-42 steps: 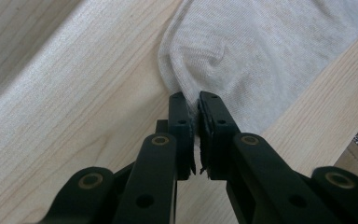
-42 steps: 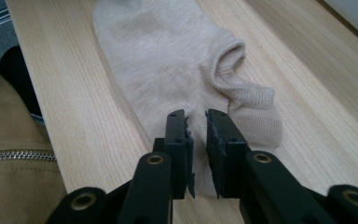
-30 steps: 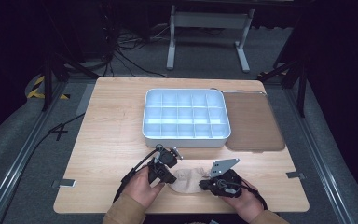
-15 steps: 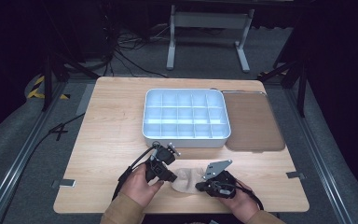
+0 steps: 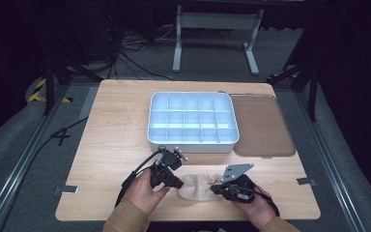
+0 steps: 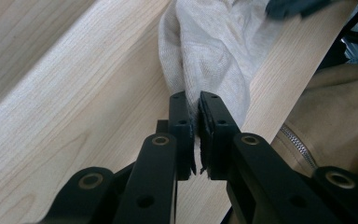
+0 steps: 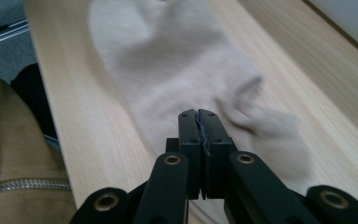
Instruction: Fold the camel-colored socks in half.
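Left gripper (image 5: pixel 175 182): jaws nearly together, pinching a fold of the sock (image 5: pixel 199 188) at its left end; cloth shows between the pads in the left gripper view (image 6: pixel 192 122).

Right gripper (image 5: pixel 217 189): jaws fully together at the sock's right end. In the right gripper view (image 7: pixel 199 122) a thin line of fabric may sit between the pads, so the grip appears to be on the edge of the cloth, though this is hard to confirm.

Sock: beige, lying on the table (image 5: pixel 116 125) at lower centre of the high view, just below the tray (image 5: pixel 192 144). Long axis runs left to right across the frame, between the 2 grippers. Which end is toe and which is cuff cannot be told. Surface rumpled, with a small raised tuck near the right gripper (image 7: pixel 247 95).

Purpose, judged: 1 gripper at each end suggests the cloth is anchored on both sides so it can be stretched flat or folded along its length.

Tray: white, many compartments, upper centre of the table.

Lid (image 5: pixel 261 125): brown, flat, touching the tray's right side.
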`<state>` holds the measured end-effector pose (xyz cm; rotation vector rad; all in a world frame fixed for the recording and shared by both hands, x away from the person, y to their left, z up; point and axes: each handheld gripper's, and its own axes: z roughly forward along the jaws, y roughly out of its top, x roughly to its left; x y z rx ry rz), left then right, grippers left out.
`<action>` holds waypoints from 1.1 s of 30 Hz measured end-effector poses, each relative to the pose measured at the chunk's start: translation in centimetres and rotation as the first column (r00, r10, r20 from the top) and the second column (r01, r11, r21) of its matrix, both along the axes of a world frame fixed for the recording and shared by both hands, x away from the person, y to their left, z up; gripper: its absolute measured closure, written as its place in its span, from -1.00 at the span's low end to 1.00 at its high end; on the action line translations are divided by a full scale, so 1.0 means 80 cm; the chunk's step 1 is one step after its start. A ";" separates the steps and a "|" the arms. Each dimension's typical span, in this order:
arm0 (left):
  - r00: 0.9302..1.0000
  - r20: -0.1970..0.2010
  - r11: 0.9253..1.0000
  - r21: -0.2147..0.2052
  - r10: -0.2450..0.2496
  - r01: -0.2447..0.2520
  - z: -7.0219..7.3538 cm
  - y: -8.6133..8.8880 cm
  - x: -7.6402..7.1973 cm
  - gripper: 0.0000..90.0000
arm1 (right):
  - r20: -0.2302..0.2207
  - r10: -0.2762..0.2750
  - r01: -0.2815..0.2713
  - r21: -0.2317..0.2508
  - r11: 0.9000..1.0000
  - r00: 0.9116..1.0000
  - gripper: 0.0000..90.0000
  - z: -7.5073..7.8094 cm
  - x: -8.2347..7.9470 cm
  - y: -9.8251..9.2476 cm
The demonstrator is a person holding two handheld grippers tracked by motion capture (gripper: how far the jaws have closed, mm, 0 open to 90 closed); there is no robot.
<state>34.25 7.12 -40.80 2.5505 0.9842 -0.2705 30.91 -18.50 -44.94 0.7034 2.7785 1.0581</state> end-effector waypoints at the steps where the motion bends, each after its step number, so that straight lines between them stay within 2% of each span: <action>1: 1.000 0.001 1.000 0.003 -0.004 0.004 0.000 0.000 0.001 0.87 | -0.004 -0.014 0.014 -0.001 1.000 1.000 0.97 0.000 0.001 -0.006; 3: 1.000 -0.007 1.000 0.004 -0.001 0.002 0.001 -0.001 0.002 0.87 | -0.007 -0.049 0.049 0.003 0.999 0.999 0.97 0.001 0.004 -0.020; 5: 1.000 0.002 1.000 -0.007 -0.006 0.006 0.004 -0.003 0.002 0.87 | -0.018 -0.064 0.064 0.004 0.998 0.998 0.97 0.002 0.005 -0.027; 8: 1.000 0.009 1.000 -0.008 -0.013 0.014 0.011 -0.005 0.001 0.88 | -0.037 -0.082 0.080 -0.055 0.995 0.996 0.97 -0.008 0.006 -0.027; 13: 1.000 0.006 1.000 -0.011 -0.023 0.023 0.015 -0.007 0.002 0.88 | -0.045 -0.088 0.085 -0.059 0.995 0.995 0.97 -0.010 0.006 -0.027; 14: 1.000 0.004 1.000 -0.013 -0.024 0.024 0.016 -0.008 0.003 0.88 | -0.044 -0.088 0.086 -0.054 0.995 0.995 0.98 -0.012 0.006 -0.027; 15: 1.000 0.008 0.999 -0.035 -0.030 0.031 0.019 -0.012 0.003 0.88 | -0.045 -0.087 0.085 -0.052 0.995 0.995 0.98 -0.012 0.006 -0.027; 19: 0.998 0.019 0.997 -0.046 -0.054 0.055 0.027 -0.024 0.003 0.87 | -0.058 -0.083 0.081 -0.029 0.996 0.995 0.98 -0.014 0.007 -0.027; 23: 0.997 0.024 0.996 -0.049 -0.078 0.079 0.030 -0.036 0.005 0.87 | -0.063 -0.057 0.056 -0.015 0.998 0.996 0.98 -0.016 0.007 -0.024; 29: 0.994 0.023 0.992 -0.056 -0.110 0.111 0.031 -0.058 0.007 0.87 | -0.083 -0.022 0.025 0.032 0.999 0.996 0.98 -0.020 0.012 -0.020; 33: 0.991 0.024 0.989 -0.062 -0.130 0.132 0.031 -0.072 0.011 0.87 | -0.069 -0.015 0.018 0.029 0.999 0.998 0.98 -0.021 0.011 -0.015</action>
